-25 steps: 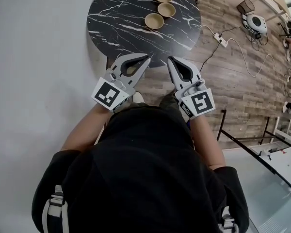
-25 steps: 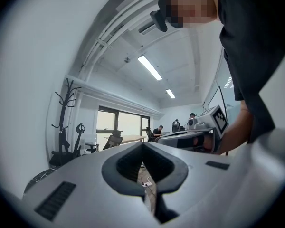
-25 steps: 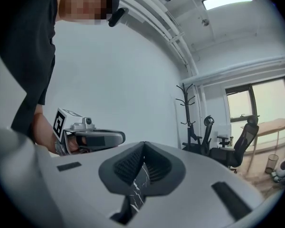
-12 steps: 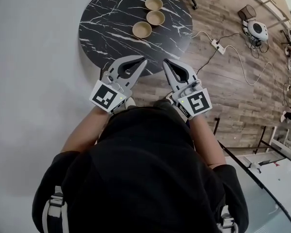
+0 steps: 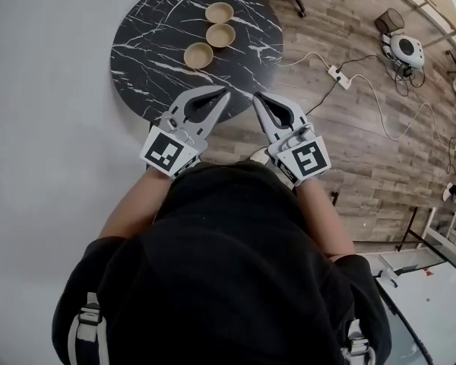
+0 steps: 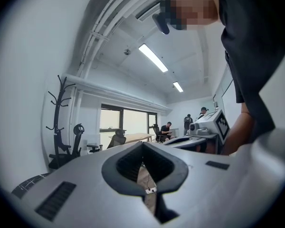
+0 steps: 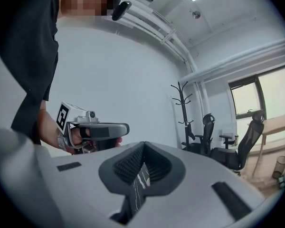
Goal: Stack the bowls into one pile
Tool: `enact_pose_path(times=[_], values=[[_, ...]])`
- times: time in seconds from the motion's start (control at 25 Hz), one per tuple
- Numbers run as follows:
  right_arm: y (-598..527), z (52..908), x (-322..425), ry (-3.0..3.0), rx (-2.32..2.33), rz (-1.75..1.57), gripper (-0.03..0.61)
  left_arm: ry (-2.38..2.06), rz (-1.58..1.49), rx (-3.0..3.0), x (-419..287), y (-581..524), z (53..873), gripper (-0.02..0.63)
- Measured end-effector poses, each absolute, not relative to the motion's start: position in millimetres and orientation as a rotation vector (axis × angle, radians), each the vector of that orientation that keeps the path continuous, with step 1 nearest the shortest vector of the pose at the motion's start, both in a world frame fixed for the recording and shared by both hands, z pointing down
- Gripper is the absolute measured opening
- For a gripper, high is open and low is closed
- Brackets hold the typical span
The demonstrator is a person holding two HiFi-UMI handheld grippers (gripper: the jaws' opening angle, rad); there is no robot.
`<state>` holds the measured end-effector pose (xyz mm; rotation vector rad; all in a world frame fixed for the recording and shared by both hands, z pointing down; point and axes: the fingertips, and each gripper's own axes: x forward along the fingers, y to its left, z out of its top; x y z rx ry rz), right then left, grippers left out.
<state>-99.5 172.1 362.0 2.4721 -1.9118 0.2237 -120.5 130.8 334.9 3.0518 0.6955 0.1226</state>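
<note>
Three tan bowls stand apart in a row on the round black marble table [image 5: 152, 59]: the far bowl [image 5: 219, 11], the middle bowl [image 5: 220, 34] and the near bowl [image 5: 198, 55]. My left gripper [image 5: 226, 91] is held level at the table's near edge, shut and empty. My right gripper [image 5: 255, 95] is beside it over the wood floor, also shut and empty. Both are well short of the bowls. In the left gripper view the left gripper's [image 6: 142, 144] tips meet with nothing between them. The same holds for the right gripper [image 7: 143, 144] in its own view.
A power strip [image 5: 338, 74] with trailing cables lies on the wood floor to the table's right, with a round white device [image 5: 403, 49] further right. A coat stand [image 7: 183, 108] and office chairs [image 7: 242, 146] stand by the wall. People sit at desks [image 6: 171, 129] far off.
In the head view the table and bowls have slid left and a little nearer. Both grippers keep the same shut pose in front of the body.
</note>
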Motion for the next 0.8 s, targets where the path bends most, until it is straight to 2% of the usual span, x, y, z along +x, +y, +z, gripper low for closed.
enact_pose_path(times=[0.36, 0.8], values=[[230.7, 363.5, -52.7, -1.981, 2.394, 0.200, -0.011, 0.599, 0.131, 3.066, -78.9, 190.8, 333.9, 0.003], [208.0, 374.2, -17.0, -2.035, 2.366, 0.240, -0.011, 0.539, 0.161, 3.053, -38.8, 171.0, 349.7, 0.003]])
